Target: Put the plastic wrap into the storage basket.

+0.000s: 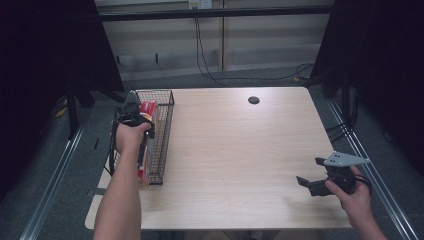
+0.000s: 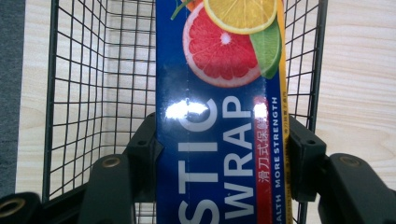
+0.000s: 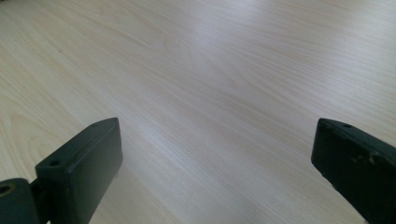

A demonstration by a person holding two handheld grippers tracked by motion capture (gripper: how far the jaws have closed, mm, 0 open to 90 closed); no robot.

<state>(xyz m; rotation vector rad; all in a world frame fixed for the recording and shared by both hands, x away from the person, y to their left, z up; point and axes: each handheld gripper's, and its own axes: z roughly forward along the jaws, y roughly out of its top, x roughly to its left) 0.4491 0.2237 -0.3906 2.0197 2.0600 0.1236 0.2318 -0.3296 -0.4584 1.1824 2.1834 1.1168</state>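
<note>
**Left gripper clamping a plastic wrap box over a wire basket**

A person is standing at a pale wooden table [image 1: 235,150], both forearms reaching in from the near edge. The left arm is stretching straight forward along the table's left side, the hand wrapping around the left gripper [image 1: 133,111] and pointing it away and downward. Its jaws are pressing against both long sides of a blue plastic wrap box [image 2: 219,140], printed with citrus slices. The box is lying lengthwise inside a black wire basket [image 1: 162,145] at the table's left edge, its mesh showing on either side of the box in the left gripper view.

The right hand is resting near the table's right front corner, well apart from the basket, holding the right gripper [image 1: 310,175] low and pointing left. Its jaws are standing wide apart with only bare tabletop between them.
</note>
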